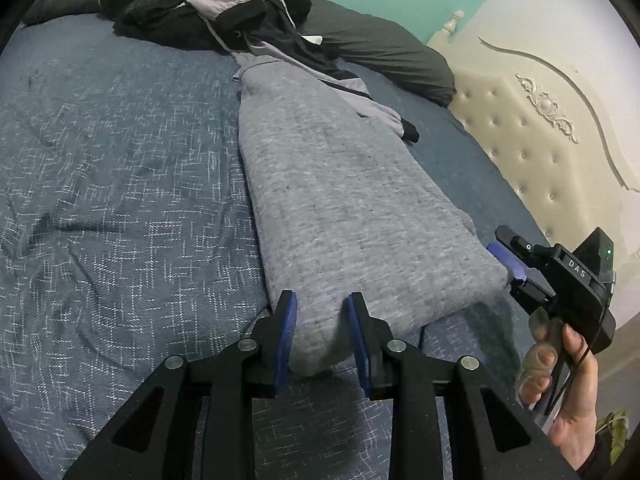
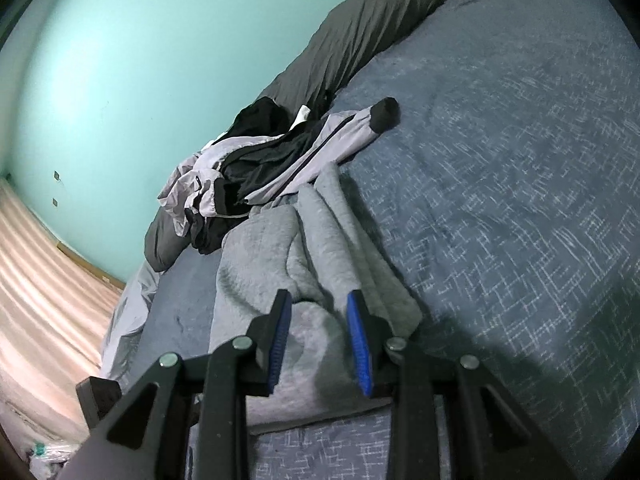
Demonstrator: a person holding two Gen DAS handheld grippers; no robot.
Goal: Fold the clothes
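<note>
A grey knit garment (image 1: 340, 200) lies folded into a long strip on the blue bed cover (image 1: 120, 160). My left gripper (image 1: 322, 300) straddles its near folded end; the thick fold fills the gap between the blue pads, which stand loose around it. At the strip's right near corner sits my right gripper (image 1: 516, 276), held by a person's hand (image 1: 568, 380). In the right wrist view the right gripper (image 2: 319, 296) hangs just over the rumpled grey garment (image 2: 260, 264), jaws apart, cloth lying between them without being pinched.
A lilac and black jacket (image 1: 192, 0) is heaped at the far end, one sleeve (image 2: 360, 128) trailing over the grey strip. A dark grey pillow (image 1: 380, 48) lies beyond. A cream tufted headboard (image 1: 540, 120) bounds the right side. The bed edge drops to a pale floor (image 2: 40, 280).
</note>
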